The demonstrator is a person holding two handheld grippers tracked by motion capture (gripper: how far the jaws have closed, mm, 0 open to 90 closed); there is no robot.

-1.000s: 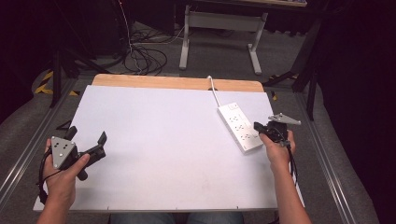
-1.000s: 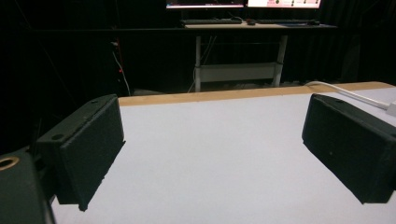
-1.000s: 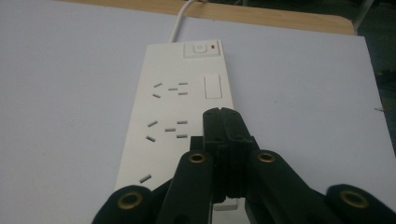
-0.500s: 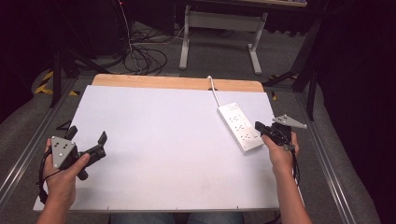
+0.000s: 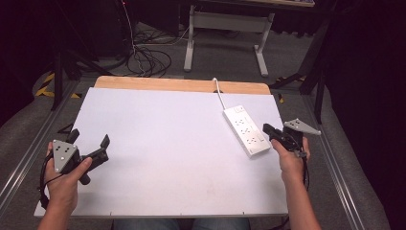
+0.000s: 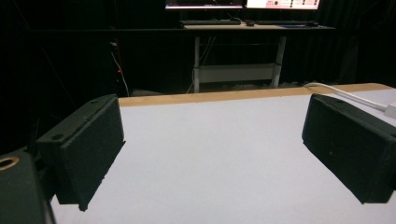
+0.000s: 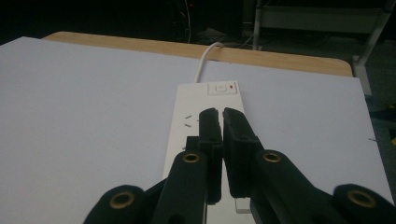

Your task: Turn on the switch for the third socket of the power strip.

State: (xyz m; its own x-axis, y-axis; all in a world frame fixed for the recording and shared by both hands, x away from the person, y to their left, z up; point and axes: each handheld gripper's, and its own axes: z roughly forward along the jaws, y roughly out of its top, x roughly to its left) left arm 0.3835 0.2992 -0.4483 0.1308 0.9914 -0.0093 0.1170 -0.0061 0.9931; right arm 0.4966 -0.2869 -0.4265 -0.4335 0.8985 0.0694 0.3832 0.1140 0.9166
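A white power strip (image 5: 245, 130) lies at an angle on the right side of the white board (image 5: 182, 143), its cord (image 5: 220, 93) running off the far edge. My right gripper (image 5: 266, 128) hovers at the strip's near right side, shut with nothing between the pads. In the right gripper view its closed jaws (image 7: 222, 114) point along the power strip (image 7: 205, 100) toward the switch (image 7: 219, 87), which has a red light. My left gripper (image 5: 90, 139) is held at the board's near left, open and holding nothing. Its own view shows the left gripper (image 6: 215, 149) over bare board.
A wooden table edge (image 5: 182, 85) shows beyond the board. Metal rails run along both sides of the table. A desk frame (image 5: 225, 28) and loose cables (image 5: 148, 60) sit on the floor behind.
My right hand has drifted slightly to the right, away from the power strip. The left hand has not moved.
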